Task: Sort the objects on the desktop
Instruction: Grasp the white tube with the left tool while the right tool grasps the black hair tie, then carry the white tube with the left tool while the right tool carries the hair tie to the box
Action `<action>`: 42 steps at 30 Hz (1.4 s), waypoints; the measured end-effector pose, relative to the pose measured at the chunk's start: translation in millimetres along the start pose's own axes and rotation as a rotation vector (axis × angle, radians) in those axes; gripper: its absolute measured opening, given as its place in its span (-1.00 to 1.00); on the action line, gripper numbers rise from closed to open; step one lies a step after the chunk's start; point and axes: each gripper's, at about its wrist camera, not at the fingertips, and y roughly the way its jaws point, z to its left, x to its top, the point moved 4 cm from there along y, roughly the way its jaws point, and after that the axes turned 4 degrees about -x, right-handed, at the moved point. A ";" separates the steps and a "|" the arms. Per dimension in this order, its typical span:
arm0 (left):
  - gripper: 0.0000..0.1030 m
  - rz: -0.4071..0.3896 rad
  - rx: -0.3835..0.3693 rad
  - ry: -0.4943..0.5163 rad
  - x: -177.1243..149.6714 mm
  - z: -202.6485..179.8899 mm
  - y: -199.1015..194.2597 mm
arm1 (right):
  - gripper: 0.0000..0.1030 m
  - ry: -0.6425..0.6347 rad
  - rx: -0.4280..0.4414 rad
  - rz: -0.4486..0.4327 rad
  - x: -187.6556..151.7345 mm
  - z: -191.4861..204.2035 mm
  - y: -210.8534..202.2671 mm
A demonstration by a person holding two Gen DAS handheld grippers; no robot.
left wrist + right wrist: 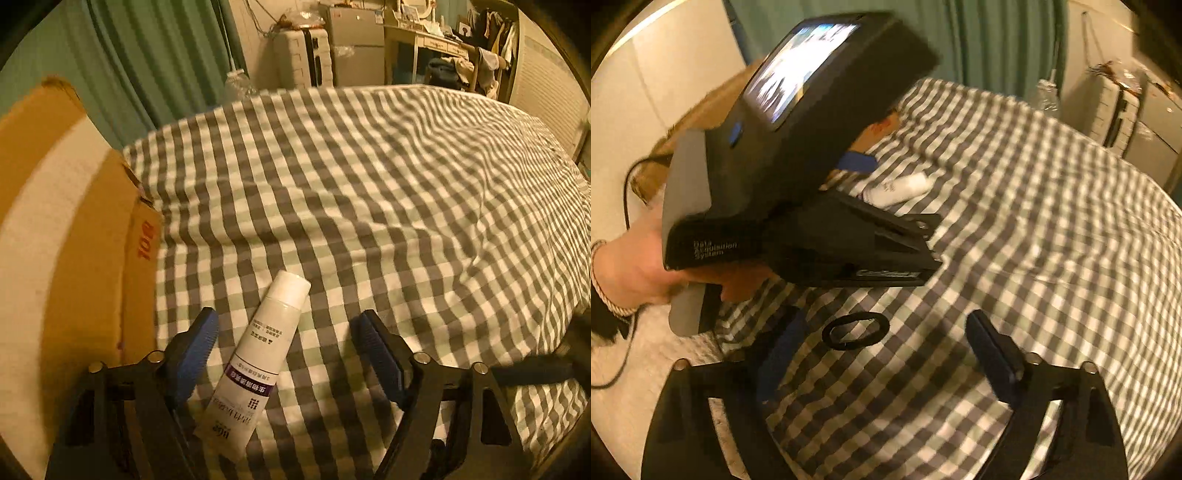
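A white tube (258,354) with a white cap and a purple band lies on the checked cloth (369,184), cap pointing away. My left gripper (286,328) hangs over it, open, with the tube between the blue pads and nearer the left one; neither pad presses on it. In the right wrist view a black hair tie (855,330) lies flat on the cloth just ahead of my right gripper (886,332), which is open and holds nothing. The left gripper's body (798,147) and the hand on it fill the upper left there, with the tube (901,189) showing beyond.
An open cardboard box (74,229) stands against the cloth's left edge. Green curtains (155,55) hang behind it. A white suitcase (303,59), a small fridge and a cluttered desk stand past the far edge. A cable trails on the floor at the left of the right wrist view.
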 end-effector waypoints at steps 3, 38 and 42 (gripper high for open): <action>0.49 0.027 -0.069 -0.058 -3.7 8.3 3.6 | 0.15 -0.040 -0.011 0.042 -1.0 5.6 16.0; -0.53 -0.202 -0.134 0.000 24.9 -44.5 -135.2 | -0.95 0.240 -0.290 -0.237 15.5 -29.6 -132.3; -0.53 -0.291 -0.124 -0.004 23.2 -37.8 -178.9 | -0.95 0.296 -0.307 -0.319 19.9 -19.6 -159.0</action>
